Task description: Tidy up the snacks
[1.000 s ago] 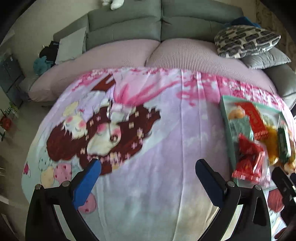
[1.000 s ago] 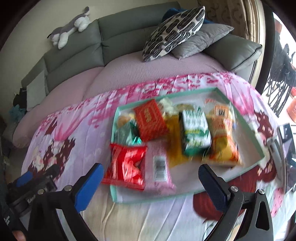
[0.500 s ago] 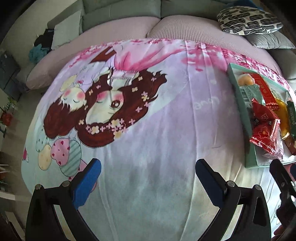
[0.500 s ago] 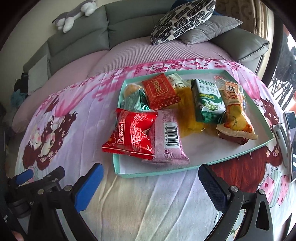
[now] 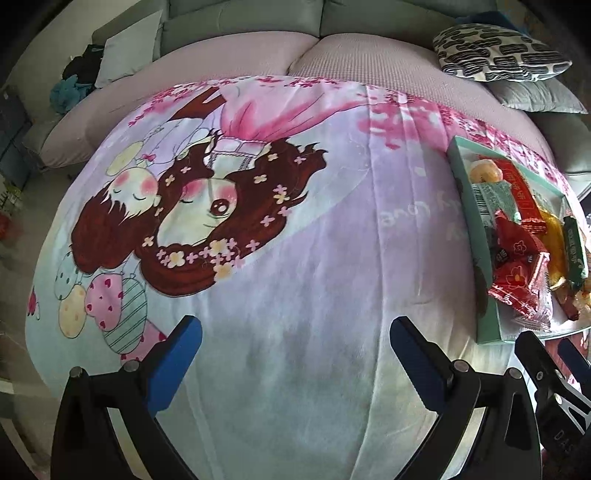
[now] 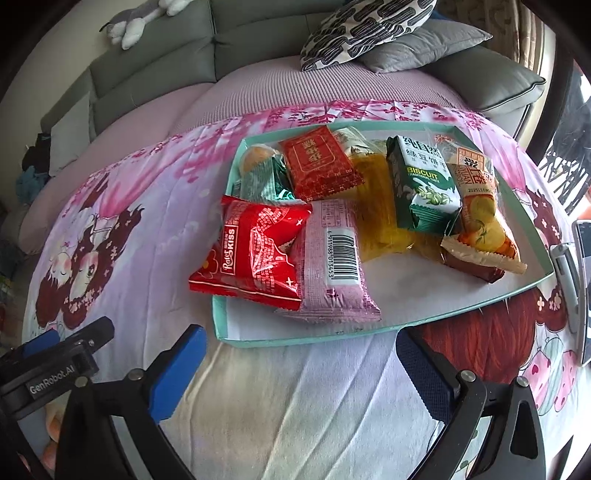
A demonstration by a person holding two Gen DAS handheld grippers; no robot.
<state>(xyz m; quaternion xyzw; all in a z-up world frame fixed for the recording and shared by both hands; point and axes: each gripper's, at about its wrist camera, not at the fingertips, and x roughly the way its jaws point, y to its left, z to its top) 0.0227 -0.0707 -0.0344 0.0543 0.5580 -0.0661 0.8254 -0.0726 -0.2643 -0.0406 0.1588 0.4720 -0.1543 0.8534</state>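
**Snack tray ahead of my right tongs, both tongs empty**

The teal tray point(image 6: 221, 325) lies on the cartoon-print blanket point(image 6: 147, 229), just beyond my right gripper point(image 6: 299, 363), whose blue pads are spread wide with nothing between them. Packets are heaped in the tray, overlapping so much that several are half hidden. The red "Ralet Kiss" packet point(image 6: 255, 251) hangs over the tray's near-left rim and lies partly on the pink packet point(image 6: 332, 266), which shows a barcode reading 6 911988 013453. Behind them a red packet with Chinese characters point(image 6: 317, 166) covers most of a green foil packet point(image 6: 266, 181) and a round bun point(image 6: 255, 155). The green packet marked "BISCUIT" point(image 6: 421, 184) leans on an orange-labelled packet point(image 6: 480, 221) whose smaller print I cannot read. A yellow wrapper point(image 6: 380, 218) between them is too buried to identify.

My left gripper point(image 5: 295, 354) hovers over bare blanket well left of the tray point(image 5: 461, 192), pads wide apart, holding nothing. From there the tray is cut off at the right edge. "GenRobot.AI" is printed on the left gripper's body. A patterned cushion point(image 6: 362, 26) lies on the grey sofa point(image 6: 166, 48) beyond.
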